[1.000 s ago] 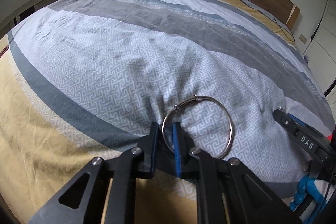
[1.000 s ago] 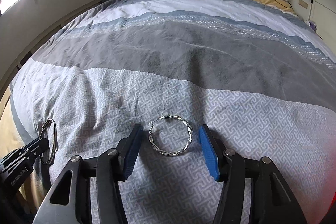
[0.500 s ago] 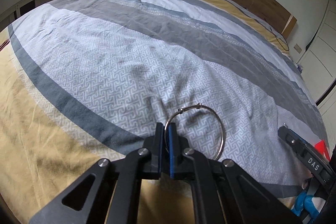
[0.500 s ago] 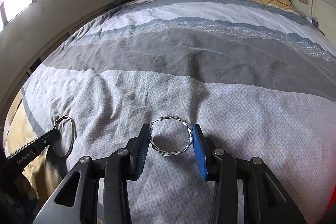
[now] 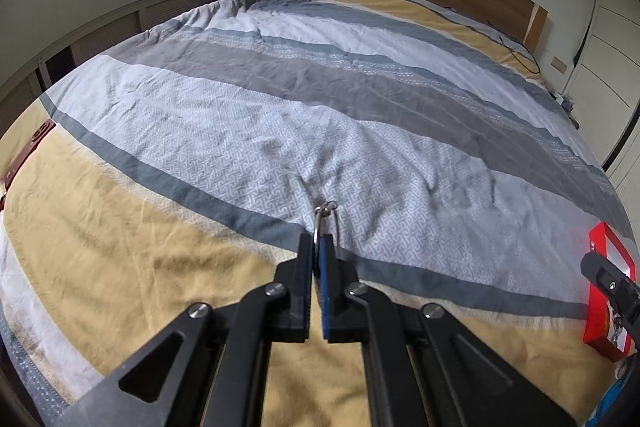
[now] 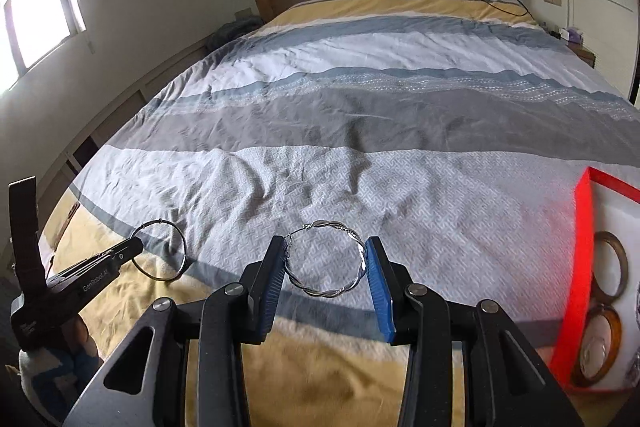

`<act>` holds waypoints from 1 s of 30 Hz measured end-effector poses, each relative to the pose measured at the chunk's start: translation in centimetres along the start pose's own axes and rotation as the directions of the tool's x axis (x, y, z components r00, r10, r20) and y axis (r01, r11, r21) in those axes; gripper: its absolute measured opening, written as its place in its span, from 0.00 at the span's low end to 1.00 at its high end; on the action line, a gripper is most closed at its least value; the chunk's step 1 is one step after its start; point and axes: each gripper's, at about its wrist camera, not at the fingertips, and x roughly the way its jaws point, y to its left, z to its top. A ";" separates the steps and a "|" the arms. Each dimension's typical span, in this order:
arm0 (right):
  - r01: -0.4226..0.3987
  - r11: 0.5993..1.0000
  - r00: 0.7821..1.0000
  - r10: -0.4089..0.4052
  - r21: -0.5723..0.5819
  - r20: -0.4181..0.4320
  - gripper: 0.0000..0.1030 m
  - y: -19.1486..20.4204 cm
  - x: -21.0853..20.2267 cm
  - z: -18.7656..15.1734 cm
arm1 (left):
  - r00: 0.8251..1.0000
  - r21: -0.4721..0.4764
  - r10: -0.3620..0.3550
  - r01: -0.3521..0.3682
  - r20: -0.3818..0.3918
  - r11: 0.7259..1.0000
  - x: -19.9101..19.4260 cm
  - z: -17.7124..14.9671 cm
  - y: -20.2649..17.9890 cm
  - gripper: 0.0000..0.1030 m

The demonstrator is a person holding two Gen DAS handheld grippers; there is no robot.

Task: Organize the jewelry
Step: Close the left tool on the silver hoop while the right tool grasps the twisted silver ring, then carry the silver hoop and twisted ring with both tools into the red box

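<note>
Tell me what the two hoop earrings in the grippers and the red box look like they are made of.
Twisted hoop: silvery polished metal, judging by bright glints along its rope-like strands.
Plain hoop: thin metal wire, smooth and shiny; plating or solid cannot be told.
Red box: probably stiff card or plastic, with a bright, flat red wall; the look leaves it open.

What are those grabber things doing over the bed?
A person is tidying jewelry with a gripper in each hand. The left gripper pinches a thin hoop earring by its edge. The right gripper clamps a twisted silver hoop across its width. Both hoops are up off the striped bedspread. A red tray holding wooden rings sits at the right.
</note>
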 end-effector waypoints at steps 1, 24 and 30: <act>0.001 1.000 1.000 -0.001 0.007 0.002 0.39 0.1 -1.0 -0.4 | 1.000 0.011 -0.001 0.001 0.005 1.000 -1.1 -0.2 -0.1 0.02; 0.002 0.999 0.987 -0.009 0.045 0.159 0.39 0.4 -22.9 -10.5 | 0.980 0.259 -0.162 0.128 0.113 0.957 -20.9 -6.4 -6.7 0.02; 0.023 0.997 0.980 -0.038 0.078 0.195 0.39 -2.1 -24.9 -11.2 | 0.968 0.340 -0.224 0.174 0.112 0.924 -22.9 -7.2 -10.6 0.02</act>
